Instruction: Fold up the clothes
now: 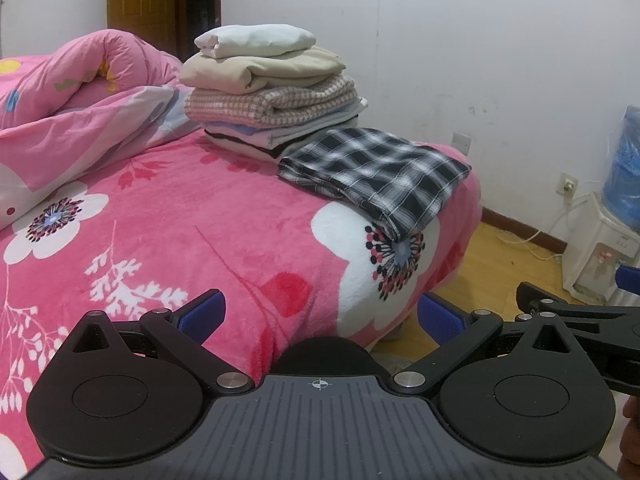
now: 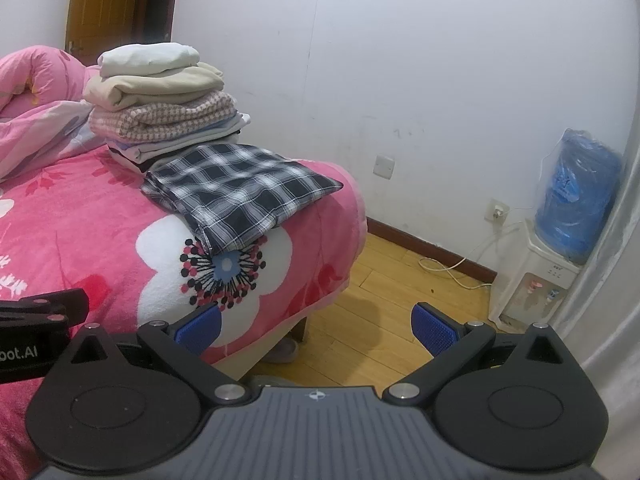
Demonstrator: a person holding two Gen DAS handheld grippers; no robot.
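A folded black-and-white plaid garment (image 1: 376,172) (image 2: 240,192) lies on the far corner of the pink flowered bed (image 1: 192,232) (image 2: 80,232). Behind it rises a stack of folded clothes (image 1: 272,92) (image 2: 164,100), white on top, then beige, then pink checked. My left gripper (image 1: 320,316) hovers open over the bed's near edge, well short of the plaid garment, nothing between its blue pads (image 1: 202,314). My right gripper (image 2: 316,326) is open too, held past the bed's corner above the wooden floor, with nothing in it.
A rumpled pink quilt (image 1: 80,92) fills the bed's left side. A water dispenser (image 2: 536,276) with a blue bottle stands by the white wall at right, its cord (image 2: 452,270) trailing across the wooden floor (image 2: 380,288). A brown door (image 1: 140,0) is at the back.
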